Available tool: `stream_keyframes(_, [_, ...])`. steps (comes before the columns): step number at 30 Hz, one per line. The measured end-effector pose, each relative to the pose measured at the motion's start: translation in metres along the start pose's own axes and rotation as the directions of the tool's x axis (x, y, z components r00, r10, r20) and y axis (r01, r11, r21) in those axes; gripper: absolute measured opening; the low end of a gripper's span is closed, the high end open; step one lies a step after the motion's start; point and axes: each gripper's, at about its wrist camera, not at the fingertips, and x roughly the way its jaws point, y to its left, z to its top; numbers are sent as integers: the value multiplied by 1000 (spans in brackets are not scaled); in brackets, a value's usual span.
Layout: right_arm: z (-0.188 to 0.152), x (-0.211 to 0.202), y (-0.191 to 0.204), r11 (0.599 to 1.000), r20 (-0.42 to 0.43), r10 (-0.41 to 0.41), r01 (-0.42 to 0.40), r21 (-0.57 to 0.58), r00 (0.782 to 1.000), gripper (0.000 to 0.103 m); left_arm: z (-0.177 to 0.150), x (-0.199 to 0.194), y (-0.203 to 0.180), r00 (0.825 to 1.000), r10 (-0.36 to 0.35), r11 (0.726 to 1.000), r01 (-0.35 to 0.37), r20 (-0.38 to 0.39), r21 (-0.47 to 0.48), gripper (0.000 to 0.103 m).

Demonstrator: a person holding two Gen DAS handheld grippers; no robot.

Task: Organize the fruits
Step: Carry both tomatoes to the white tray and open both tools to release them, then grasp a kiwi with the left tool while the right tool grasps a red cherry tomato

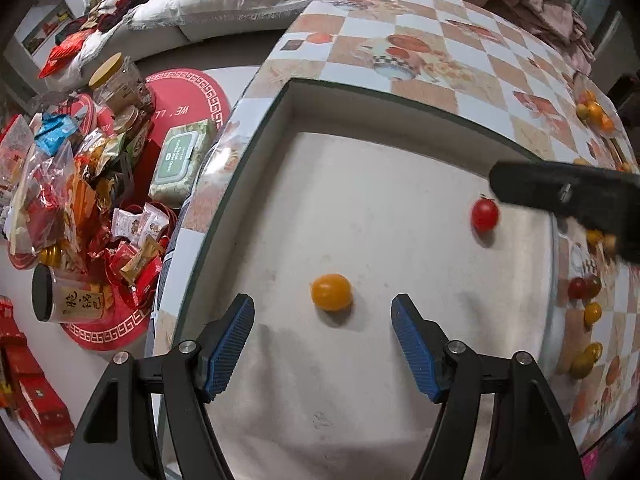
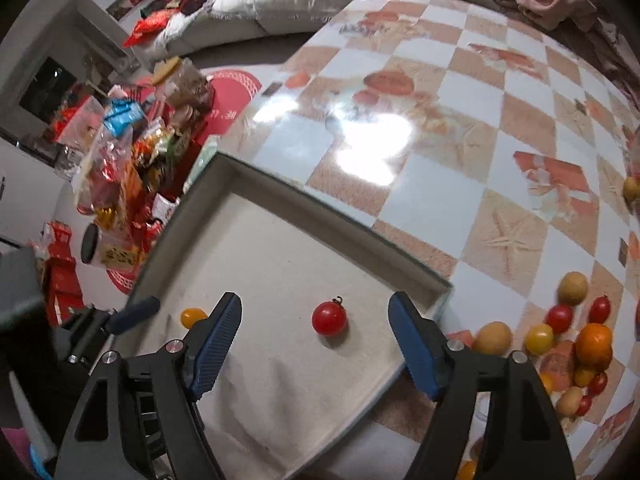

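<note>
Tomatoes, one yellow tomato (image 1: 331,292) and one red tomato (image 1: 485,214), lie apart in the tray (image 1: 296,112), likely sorted. Left gripper (image 1: 322,320) and right gripper (image 2: 315,318) both gape empty above them.

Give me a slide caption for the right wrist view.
Open right gripper poised over a red cherry tomato in the shallow tray, loose fruit waiting on the checkered table.

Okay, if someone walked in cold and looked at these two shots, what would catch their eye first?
Probably the shallow white tray on the checkered tabletop, holding just two fruits: a yellow tomato between the open left gripper fingers and a red tomato ahead of the open right gripper. Next, the loose fruit pile on the table right of the tray.
</note>
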Motion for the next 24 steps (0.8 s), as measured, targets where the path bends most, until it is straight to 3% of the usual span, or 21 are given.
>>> stream_keyframes(8, [-20,-44,-42,994,49,-36,30,109,998,80,2,-26,-37,999,-39,996,37,25,76,72])
stream_keyframes(13, [-50,-76,-89,976,66,-114,99,196,991,80,6,-47,-72,995,-86,987,77,59,138,72])
stream_keyframes(24, [-123,-99,-178,912,-39,-241,240,332,970,80,-11,-73,-153,978,-208,948,193,35,254,72])
